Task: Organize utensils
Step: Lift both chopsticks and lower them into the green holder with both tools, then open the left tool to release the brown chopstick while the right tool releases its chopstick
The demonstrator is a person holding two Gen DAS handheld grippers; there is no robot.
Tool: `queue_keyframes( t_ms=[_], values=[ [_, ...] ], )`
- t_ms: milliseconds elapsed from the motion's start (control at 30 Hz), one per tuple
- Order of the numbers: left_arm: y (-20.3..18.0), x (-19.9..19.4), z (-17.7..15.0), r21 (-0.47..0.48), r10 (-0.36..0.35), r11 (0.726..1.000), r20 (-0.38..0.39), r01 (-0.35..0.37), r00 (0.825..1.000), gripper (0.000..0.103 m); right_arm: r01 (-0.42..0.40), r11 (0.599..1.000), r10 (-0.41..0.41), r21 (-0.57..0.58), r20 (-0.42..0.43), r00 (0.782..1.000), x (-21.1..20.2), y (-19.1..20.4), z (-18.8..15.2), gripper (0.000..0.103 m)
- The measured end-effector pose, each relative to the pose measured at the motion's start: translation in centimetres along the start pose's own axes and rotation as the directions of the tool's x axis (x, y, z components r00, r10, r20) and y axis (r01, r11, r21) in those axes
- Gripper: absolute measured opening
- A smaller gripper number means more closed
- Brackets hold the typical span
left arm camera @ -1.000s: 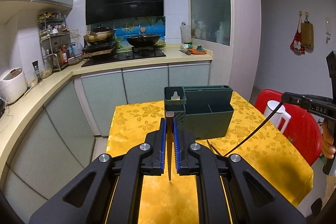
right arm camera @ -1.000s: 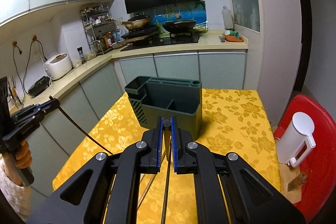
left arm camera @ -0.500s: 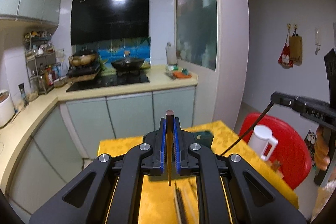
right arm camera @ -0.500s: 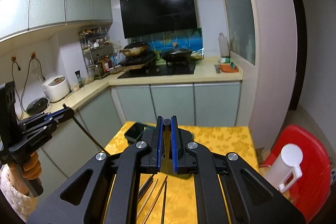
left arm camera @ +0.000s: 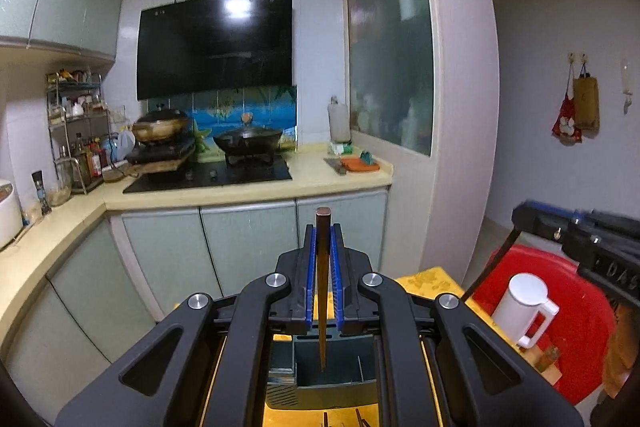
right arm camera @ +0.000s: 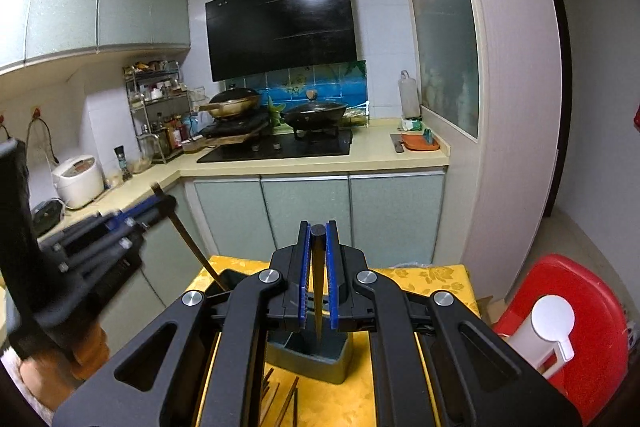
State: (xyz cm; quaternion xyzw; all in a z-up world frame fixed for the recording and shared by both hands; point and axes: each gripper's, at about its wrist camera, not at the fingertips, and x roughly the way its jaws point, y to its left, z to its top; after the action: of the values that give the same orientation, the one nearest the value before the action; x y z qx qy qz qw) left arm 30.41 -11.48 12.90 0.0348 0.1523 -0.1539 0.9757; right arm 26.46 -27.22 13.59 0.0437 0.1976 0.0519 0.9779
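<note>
My left gripper (left arm camera: pixel 323 247) is shut on a brown chopstick (left arm camera: pixel 322 291) held upright, its tip hanging over the dark green utensil holder (left arm camera: pixel 332 367) on the yellow tablecloth. My right gripper (right arm camera: pixel 318 247) is shut on another dark chopstick (right arm camera: pixel 318 291), tip down over the same holder (right arm camera: pixel 308 355). Each gripper shows in the other's view: the right one (left arm camera: pixel 520 219) and the left one (right arm camera: pixel 160 199), each with its chopstick slanting down. Several loose chopsticks (right arm camera: pixel 280 399) lie on the table in front of the holder.
The table with the yellow cloth (right arm camera: pixel 420 275) stands before the kitchen cabinets. A red chair (right arm camera: pixel 576 311) with a white kettle (right arm camera: pixel 548 331) is at the right. The counter (left arm camera: pixel 248 187) with stove and pans runs along the back.
Both grippers have risen and tilted up with their chopsticks, now held over the holder. The table has dropped low in both views.
</note>
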Motion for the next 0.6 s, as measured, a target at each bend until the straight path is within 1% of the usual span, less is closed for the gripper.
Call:
queue_keyframes(
  t_ms=[67, 133, 300, 400, 500, 533, 567, 600],
  values=[
    [0.0, 1.6, -1.1, -0.005, -0.002, 1.0, -0.037, 0.002, 0.999, 0.007, -0.005, 1.0, 0.005, 0.001, -0.041, 0.999, 1.4, 0.1, -0.5, 0.008],
    [0.2, 2.5, -2.4, -0.002, 0.002, 1.0, -0.064, -0.002, 0.998, 0.007, -0.008, 1.0, 0.007, -0.006, -0.092, 0.996, 3.0, 0.3, -1.3, 0.008],
    [0.9, 4.3, -4.8, -0.006, 0.006, 1.0, -0.13, -0.007, 0.991, 0.007, 0.004, 1.0, -0.006, -0.009, -0.179, 0.984, 5.9, 0.5, -3.9, 0.008],
    [1.4, 4.7, -5.6, -0.015, 0.003, 1.0, -0.154, -0.006, 0.988, 0.007, 0.008, 1.0, -0.007, 0.006, -0.199, 0.98, 6.8, 0.5, -4.8, 0.008],
    [1.9, 4.7, -6.0, -0.023, 0.002, 1.0, -0.163, -0.005, 0.987, 0.007, -0.008, 1.0, 0.015, 0.03, -0.221, 0.975, 7.5, 0.4, -5.1, 0.01],
    [2.0, 4.6, -6.1, -0.025, 0.001, 1.0, -0.165, -0.005, 0.986, 0.012, -0.006, 0.999, 0.013, 0.034, -0.226, 0.974, 7.6, 0.4, -5.2, 0.011],
    [2.2, 4.6, -6.0, -0.027, 0.003, 1.0, -0.166, -0.007, 0.986, 0.024, 0.001, 0.999, 0.007, 0.033, -0.231, 0.973, 7.7, 0.5, -5.3, 0.016],
    [2.3, 4.4, -6.0, -0.029, 0.004, 1.0, -0.161, -0.009, 0.987, 0.032, 0.006, 0.999, 0.001, 0.032, -0.232, 0.973, 7.8, 0.5, -5.2, 0.03]
  ],
)
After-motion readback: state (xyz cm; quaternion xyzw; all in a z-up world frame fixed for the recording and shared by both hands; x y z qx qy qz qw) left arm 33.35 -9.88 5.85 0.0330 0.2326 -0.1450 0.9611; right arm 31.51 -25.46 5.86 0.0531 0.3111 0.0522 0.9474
